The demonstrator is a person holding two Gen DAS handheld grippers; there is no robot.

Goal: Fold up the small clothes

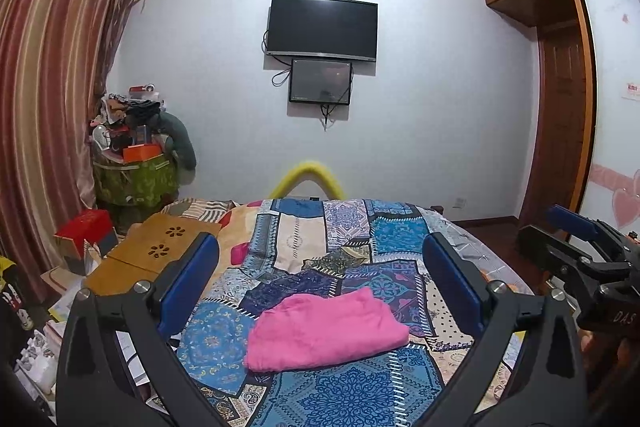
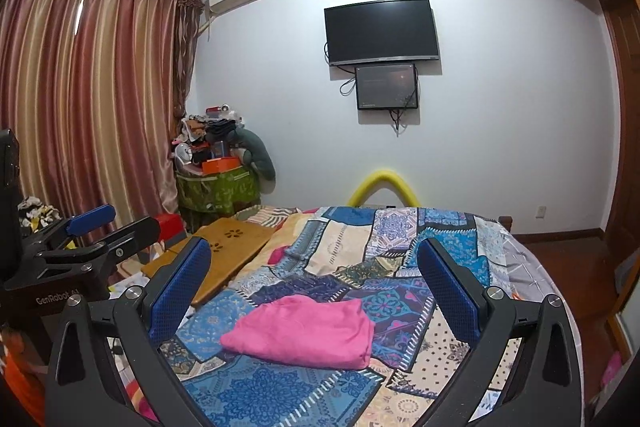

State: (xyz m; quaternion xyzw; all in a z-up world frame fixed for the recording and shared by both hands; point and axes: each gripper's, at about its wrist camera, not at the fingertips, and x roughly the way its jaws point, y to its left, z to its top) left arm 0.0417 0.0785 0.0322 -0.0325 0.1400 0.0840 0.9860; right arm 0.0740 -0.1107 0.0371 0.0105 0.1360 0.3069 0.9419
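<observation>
Pink garment (image 1: 326, 331) lying folded in a compact rectangle on patchwork bedspread (image 1: 352, 393), near edge. Left gripper (image 1: 320, 267) and right gripper (image 2: 314, 265) raised above, clear of cloth, jaws spread wide, empty. Probably fold finished, hands backed off.

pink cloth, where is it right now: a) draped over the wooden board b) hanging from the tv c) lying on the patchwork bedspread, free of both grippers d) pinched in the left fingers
c: the pink cloth lies folded on the patchwork bedspread, both grippers open and holding nothing.
</observation>
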